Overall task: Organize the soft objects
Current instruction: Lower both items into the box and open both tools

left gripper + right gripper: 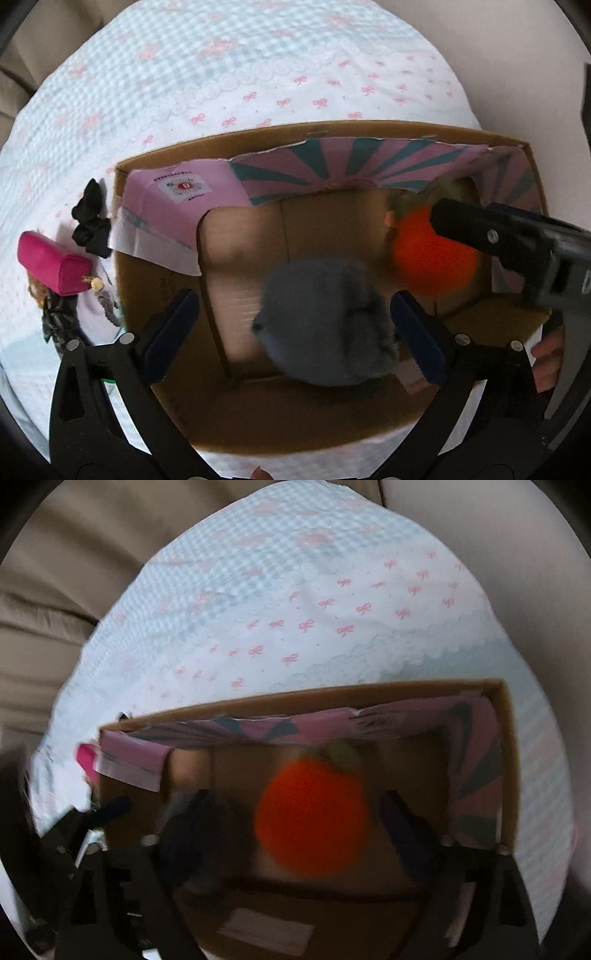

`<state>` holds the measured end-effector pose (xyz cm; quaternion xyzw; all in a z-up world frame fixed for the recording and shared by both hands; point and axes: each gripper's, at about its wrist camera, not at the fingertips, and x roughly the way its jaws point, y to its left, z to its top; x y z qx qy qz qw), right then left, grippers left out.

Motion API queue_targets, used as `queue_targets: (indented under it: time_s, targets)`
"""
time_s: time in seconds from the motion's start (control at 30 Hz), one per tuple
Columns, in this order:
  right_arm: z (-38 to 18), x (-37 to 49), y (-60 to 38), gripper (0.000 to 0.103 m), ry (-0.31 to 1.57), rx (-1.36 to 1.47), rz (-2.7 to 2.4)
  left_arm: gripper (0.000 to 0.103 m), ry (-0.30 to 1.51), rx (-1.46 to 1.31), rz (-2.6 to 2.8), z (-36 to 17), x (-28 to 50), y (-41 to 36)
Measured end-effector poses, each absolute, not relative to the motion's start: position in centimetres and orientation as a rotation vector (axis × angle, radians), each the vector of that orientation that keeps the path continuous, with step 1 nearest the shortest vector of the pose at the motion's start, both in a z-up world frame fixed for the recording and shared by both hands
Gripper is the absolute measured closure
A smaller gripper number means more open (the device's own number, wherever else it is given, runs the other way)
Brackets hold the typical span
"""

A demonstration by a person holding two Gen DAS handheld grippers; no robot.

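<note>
Both grippers' jaws spread, left gripper over a grey fuzzy plush, right gripper over an orange plush fruit, inside the cardboard box; pink pouch and black scrunchie remain outside.

Box mouth open on top; grey plush and orange plush crowd the floor, bare cardboard far left.

grey plush | orange plush | both inside cardboard box
</note>
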<state>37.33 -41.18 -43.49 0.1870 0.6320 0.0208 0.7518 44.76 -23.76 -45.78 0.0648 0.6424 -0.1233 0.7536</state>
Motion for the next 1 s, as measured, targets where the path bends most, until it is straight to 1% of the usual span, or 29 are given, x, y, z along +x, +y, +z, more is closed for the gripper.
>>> queue_targets:
  time_s: [0.1, 0.33, 0.6, 0.77, 1.0]
  targets:
    - [-43.1, 37.2, -40.7, 0.003, 1.382, 0.393, 0.025, 0.0, 1.399, 0.155, -0.264, -45.3, 44.4, -23.4]
    - [-42.3, 36.4, -40.6, 0.003, 1.384, 0.374, 0.008, 0.0, 1.377, 0.149, -0.273, -43.8, 43.6, -23.1]
    - [-38.4, 34.9, -40.3, 0.003, 1.318, 0.331, -0.015, 0.0, 1.295, 0.148, -0.293, -39.2, 41.4, -22.4]
    - [-34.1, 33.2, -39.3, 0.003, 1.238, 0.298, -0.035, 0.0, 1.218, 0.117, -0.301, -35.0, 39.7, -21.7]
    - [-25.9, 29.3, -36.2, 0.003, 1.093, 0.186, -0.097, 0.0, 1.087, 0.102, -0.313, -27.6, 35.6, -18.2]
